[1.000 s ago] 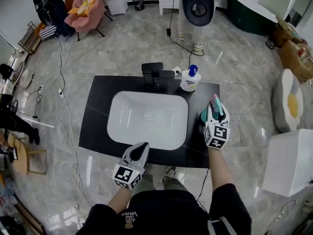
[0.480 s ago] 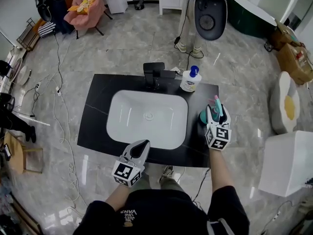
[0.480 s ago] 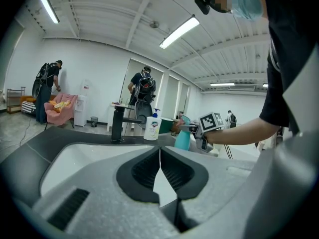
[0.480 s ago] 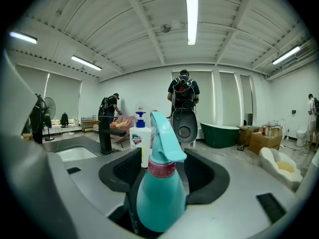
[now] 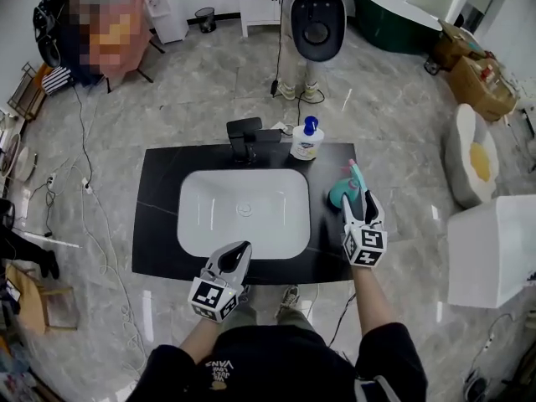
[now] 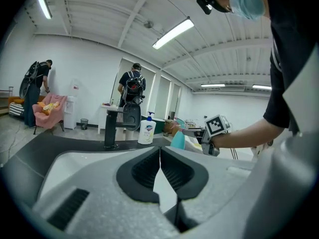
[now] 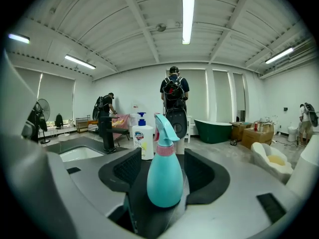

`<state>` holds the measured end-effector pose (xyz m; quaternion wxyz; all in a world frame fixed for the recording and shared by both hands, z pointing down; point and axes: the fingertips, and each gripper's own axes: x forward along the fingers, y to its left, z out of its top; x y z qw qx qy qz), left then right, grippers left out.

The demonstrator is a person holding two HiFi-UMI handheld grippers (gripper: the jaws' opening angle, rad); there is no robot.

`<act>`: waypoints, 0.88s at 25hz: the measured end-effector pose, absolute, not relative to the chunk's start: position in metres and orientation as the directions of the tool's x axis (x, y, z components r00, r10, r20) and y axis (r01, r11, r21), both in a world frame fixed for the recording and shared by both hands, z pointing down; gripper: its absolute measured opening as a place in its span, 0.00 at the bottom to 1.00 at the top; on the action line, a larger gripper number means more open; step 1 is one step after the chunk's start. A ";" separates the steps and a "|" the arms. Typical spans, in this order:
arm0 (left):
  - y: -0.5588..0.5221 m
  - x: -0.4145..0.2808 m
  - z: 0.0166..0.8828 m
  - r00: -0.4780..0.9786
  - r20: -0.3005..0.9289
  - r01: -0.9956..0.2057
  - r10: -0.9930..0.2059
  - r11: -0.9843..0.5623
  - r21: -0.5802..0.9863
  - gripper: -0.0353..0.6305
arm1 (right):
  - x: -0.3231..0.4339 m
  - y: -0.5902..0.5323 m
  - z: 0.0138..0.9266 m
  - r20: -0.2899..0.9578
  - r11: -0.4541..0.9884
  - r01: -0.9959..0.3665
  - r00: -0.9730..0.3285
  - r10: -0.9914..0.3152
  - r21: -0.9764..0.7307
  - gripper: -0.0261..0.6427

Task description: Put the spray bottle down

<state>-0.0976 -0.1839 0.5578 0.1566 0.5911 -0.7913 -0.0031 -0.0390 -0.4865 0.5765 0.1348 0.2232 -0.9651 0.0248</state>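
Observation:
A teal spray bottle (image 5: pixel 339 194) with a pink collar stands upright on the black countertop (image 5: pixel 159 199), right of the white basin. My right gripper (image 5: pixel 361 203) is just behind it on the near side. In the right gripper view the spray bottle (image 7: pixel 164 179) sits between the two black pads (image 7: pixel 124 171) with a gap on each side. The right gripper (image 7: pixel 162 159) is open; its jaws have just been opening. My left gripper (image 5: pixel 241 252) hovers at the counter's front edge, shut and empty, as the left gripper view confirms for the left gripper (image 6: pixel 159 151).
A black faucet (image 5: pixel 243 136) and a white pump soap bottle (image 5: pixel 306 138) stand at the back of the counter. The white basin (image 5: pixel 243 212) fills its middle. A person with a backpack (image 5: pixel 314 23) stands behind the counter. A white cabinet (image 5: pixel 494 249) is to the right.
The right gripper's jaws have spread off the spray bottle and the gripper has drawn back a little toward the front edge. The bottle stays standing. The left gripper has hardly moved.

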 end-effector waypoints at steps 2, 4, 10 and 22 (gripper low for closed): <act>-0.187 -0.099 0.555 -0.226 0.237 -0.942 -0.945 0.274 0.193 0.08 | -0.028 -0.481 0.575 0.273 0.888 -0.461 -0.853 -0.445 0.007 0.42; -0.189 -0.100 0.551 -0.200 0.231 -0.950 -0.952 0.246 0.194 0.08 | -0.018 -0.474 0.572 0.271 0.875 -0.483 -0.842 -0.466 0.001 0.42; -0.202 -0.102 0.539 -0.097 0.202 -0.973 -0.975 0.135 0.185 0.08 | 0.015 -0.449 0.558 0.261 0.828 -0.560 -0.801 -0.538 -0.012 0.40; -0.219 -0.096 0.521 0.123 0.146 -0.982 -0.982 -0.100 0.159 0.08 | 0.065 -0.376 0.536 0.226 0.739 -0.672 -0.726 -0.650 -0.033 0.14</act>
